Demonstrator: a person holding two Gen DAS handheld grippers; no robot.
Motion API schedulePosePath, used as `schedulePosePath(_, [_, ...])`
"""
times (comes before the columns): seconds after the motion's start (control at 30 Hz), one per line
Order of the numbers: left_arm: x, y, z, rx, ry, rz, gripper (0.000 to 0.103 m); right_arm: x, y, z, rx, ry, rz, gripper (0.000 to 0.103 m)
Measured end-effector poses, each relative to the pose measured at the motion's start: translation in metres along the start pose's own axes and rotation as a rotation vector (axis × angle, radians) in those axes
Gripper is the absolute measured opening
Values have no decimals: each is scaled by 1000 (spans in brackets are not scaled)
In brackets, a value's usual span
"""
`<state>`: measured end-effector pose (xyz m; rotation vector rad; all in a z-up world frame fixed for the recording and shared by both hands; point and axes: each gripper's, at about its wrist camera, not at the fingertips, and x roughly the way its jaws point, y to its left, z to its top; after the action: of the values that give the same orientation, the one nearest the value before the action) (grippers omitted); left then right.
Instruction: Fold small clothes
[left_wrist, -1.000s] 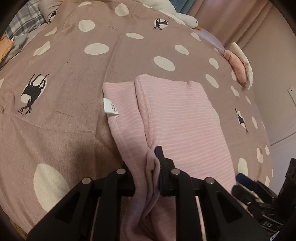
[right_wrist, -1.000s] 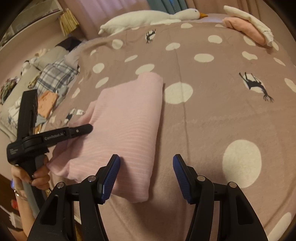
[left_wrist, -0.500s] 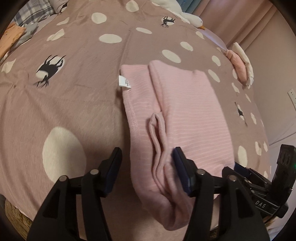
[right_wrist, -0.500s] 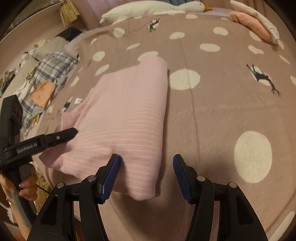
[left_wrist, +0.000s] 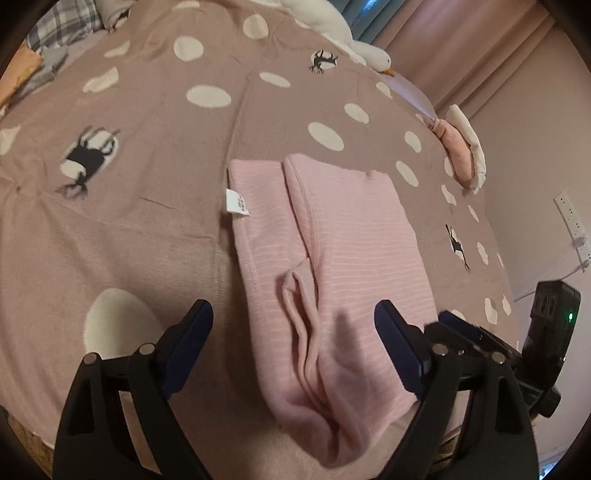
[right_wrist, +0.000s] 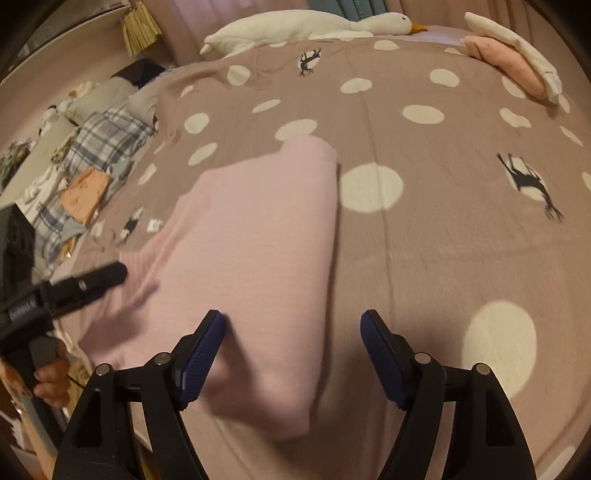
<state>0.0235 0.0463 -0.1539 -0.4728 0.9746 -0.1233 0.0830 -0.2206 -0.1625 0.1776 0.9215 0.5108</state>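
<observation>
A pink striped garment (left_wrist: 351, 251) lies folded lengthwise on the bed, with a white care label (left_wrist: 236, 202) at its left edge and a bunched fold near its near end. My left gripper (left_wrist: 295, 347) is open and empty, its jaws on either side of the garment's near end. In the right wrist view the same garment (right_wrist: 258, 236) lies flat; my right gripper (right_wrist: 291, 354) is open and empty over its near right corner. The left gripper (right_wrist: 66, 288) shows at the garment's left side.
The bed has a mauve spotted cover (right_wrist: 443, 229). A white goose plush (right_wrist: 306, 26) lies at the far end. Folded pink and cream clothes (right_wrist: 513, 59) sit far right. A plaid cloth and orange piece (right_wrist: 85, 192) lie at the left.
My left gripper let go of the garment's bunched edge, opened wide and drew back. The garment's edge dropped onto the bed. The right gripper stayed open, shifting slightly.
</observation>
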Motion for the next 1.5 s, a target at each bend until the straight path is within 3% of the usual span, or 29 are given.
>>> schedulePosePath(0.2, [29, -1, -3, -5, 91, -51, 88, 22, 4, 9, -6, 33, 6, 79])
schedulePosePath(0.3, [36, -5, -3, 12, 93, -34, 86, 36, 3, 11, 17, 68, 50, 79])
schedulePosePath(0.33, [37, -8, -3, 27, 87, -36, 84, 37, 3, 11, 17, 66, 59, 79])
schedulePosePath(0.4, [41, -10, -3, 28, 94, -55, 66, 38, 4, 11, 8, 59, 72, 79])
schedulePosePath(0.43, [43, -10, -4, 21, 99, -74, 62, 39, 4, 11, 9, 51, 81, 79])
schedulePosePath(0.5, [45, -12, -4, 17, 96, -67, 47, 40, 4, 12, 18, 46, 91, 66])
schedulePosePath(0.6, [43, -20, -4, 13, 89, -59, 38, 38, 4, 13, 25, 30, 104, 44])
schedulePosePath(0.63, [39, -26, -4, 30, 75, -41, 37, 34, 5, 13, 20, 18, 105, 35])
schedulePosePath(0.73, [27, -44, -2, 68, 32, -22, 34, 20, 9, 18, -5, -20, 96, 28])
schedulePosePath(0.93, [7, -83, 7, 135, -48, -60, 34, -23, 2, 33, -30, -126, 53, 28])
schedulePosePath(1.13, [14, -116, 12, 179, -63, -110, 35, -50, -22, 39, -5, -200, 11, 28])
schedulePosePath(1.5, [63, -131, 5, 197, 2, -57, 35, -25, -60, 26, 96, -153, -9, 28])
